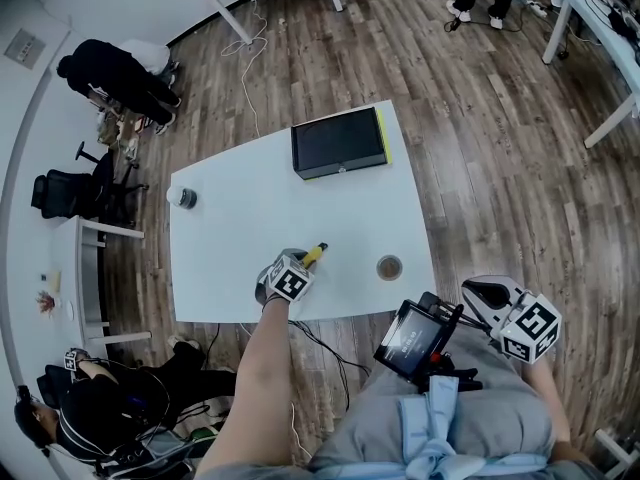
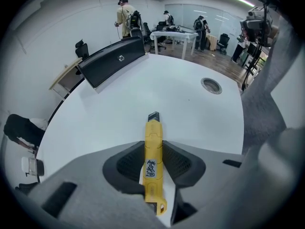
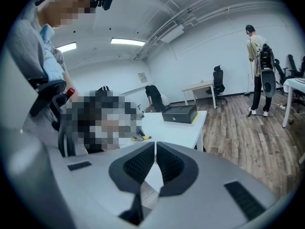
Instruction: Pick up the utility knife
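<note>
Left gripper jaws clamped on the yellow utility knife, pads against both sides of its body. Blade end sticks out past them, over the white surface near its front edge. Right gripper off to the side of the surface, jaws pressed together, nothing between.

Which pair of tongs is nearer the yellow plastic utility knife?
Left. The left tongs grip the yellow plastic utility knife; the right tongs hang beyond the white table's edge.
</note>
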Available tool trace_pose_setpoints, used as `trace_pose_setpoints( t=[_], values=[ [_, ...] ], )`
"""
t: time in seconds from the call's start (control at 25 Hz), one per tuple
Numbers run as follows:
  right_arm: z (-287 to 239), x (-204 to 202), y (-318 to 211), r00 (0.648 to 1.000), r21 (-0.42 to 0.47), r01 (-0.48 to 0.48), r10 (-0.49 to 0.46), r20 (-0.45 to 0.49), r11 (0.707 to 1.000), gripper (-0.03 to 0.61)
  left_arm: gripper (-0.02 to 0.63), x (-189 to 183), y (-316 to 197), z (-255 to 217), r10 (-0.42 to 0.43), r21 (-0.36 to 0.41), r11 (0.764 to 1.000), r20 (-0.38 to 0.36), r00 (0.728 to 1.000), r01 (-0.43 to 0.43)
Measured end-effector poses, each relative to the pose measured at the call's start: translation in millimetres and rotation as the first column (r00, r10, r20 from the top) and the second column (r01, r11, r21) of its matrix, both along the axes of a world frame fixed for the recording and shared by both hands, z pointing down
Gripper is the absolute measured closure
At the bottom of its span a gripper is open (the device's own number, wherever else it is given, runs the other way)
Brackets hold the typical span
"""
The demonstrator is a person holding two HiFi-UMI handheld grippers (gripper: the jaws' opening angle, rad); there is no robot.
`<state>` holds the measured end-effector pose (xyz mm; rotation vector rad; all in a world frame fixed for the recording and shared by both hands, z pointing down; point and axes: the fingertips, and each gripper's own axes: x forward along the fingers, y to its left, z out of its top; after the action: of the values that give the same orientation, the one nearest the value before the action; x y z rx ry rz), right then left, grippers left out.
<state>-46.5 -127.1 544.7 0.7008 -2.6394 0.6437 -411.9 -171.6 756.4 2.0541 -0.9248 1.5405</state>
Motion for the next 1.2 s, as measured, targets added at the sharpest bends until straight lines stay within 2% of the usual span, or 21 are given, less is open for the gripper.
trace_pose_setpoints(
  t=[0.32,0.56,0.72,1.2],
  values=[
    [-0.7,1.7,1.5,1.000,0.013,0.014,-0.014,0.006,1.000,0.549,0.489,24.8,-2.6,-5.4,-0.090,0.044,0.995,-0.094,0.992,0.094],
    [-1.6,-3.6,1.6,0.999,0.018,0.029,-0.030,0.016,0.999,0.548,0.489,53.9,-17.4,-34.0,-0.122,0.143,0.978,-0.200,0.972,0.152],
    [-4.7,-7.1,-0.3,0.999,0.027,0.045,-0.046,0.025,0.999,0.548,0.489,71.4,-21.1,-46.4,-0.150,0.163,0.967,-0.256,0.955,0.196],
    [-9.6,-5.2,-3.6,0.996,0.045,0.066,-0.068,0.049,0.997,0.548,0.489,123.1,-36.3,-108.0,-0.124,0.282,0.930,-0.361,0.924,0.235]
  ],
)
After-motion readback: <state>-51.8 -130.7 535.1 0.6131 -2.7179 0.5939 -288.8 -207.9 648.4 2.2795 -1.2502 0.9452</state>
